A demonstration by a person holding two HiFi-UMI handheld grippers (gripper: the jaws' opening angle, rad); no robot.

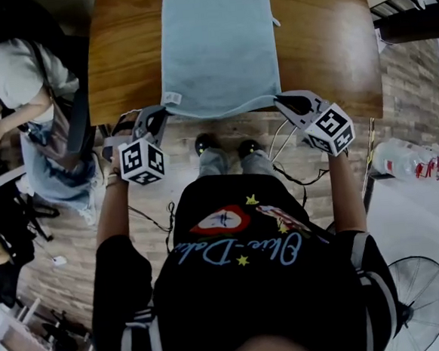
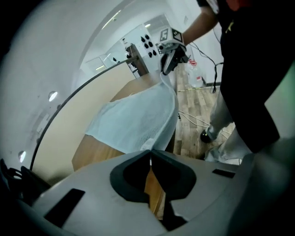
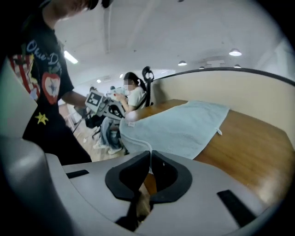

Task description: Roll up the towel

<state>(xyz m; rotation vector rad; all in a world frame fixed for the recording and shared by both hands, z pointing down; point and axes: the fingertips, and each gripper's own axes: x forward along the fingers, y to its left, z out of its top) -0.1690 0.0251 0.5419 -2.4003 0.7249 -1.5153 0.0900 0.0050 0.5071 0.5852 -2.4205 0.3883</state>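
I am pinching the near corners of the towel [image 1: 219,50], lying flat on the tabletop [image 1: 322,42], with the left hand-held gripper [image 1: 163,113] and the right hand-held gripper [image 1: 282,102] both closed on it, so no rolling is done yet.

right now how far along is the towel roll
Done: the towel lies spread flat on the table, its near edge at the table's front. In hand: the left gripper and right gripper are each shut on a near corner. To do: all the rolling; no turn of the roll shows yet.
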